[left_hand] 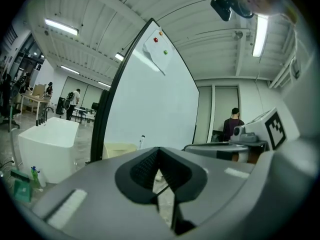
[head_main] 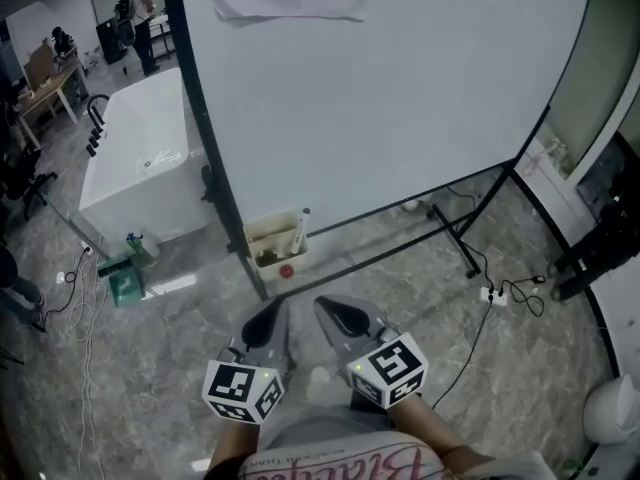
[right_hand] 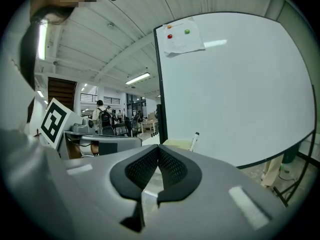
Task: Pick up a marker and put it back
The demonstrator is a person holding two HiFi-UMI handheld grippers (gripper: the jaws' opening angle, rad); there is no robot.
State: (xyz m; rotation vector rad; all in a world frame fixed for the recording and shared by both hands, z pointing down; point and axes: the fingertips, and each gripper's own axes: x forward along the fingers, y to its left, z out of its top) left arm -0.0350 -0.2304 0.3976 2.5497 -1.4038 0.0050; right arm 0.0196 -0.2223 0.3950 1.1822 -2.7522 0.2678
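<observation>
A white marker [head_main: 299,230] with a dark cap stands upright in a cream box [head_main: 268,236] fixed at the whiteboard's [head_main: 380,98] lower left corner. A small red round thing [head_main: 287,271] sits on the box's front. My left gripper [head_main: 264,321] and right gripper [head_main: 338,315] hang side by side above the floor, short of the box, both shut with nothing between the pads. The left gripper view shows shut tips [left_hand: 159,151] with the marker [left_hand: 142,141] and box [left_hand: 119,148] beyond. In the right gripper view the tips [right_hand: 159,149] meet, with the marker [right_hand: 194,140] ahead to the right.
The whiteboard stands on a black frame with a foot [head_main: 455,236] and cables [head_main: 500,293] on the marble floor. A white tub-like block [head_main: 140,163] and a green caddy [head_main: 125,278] sit at left. People stand far off at the back left [head_main: 138,23].
</observation>
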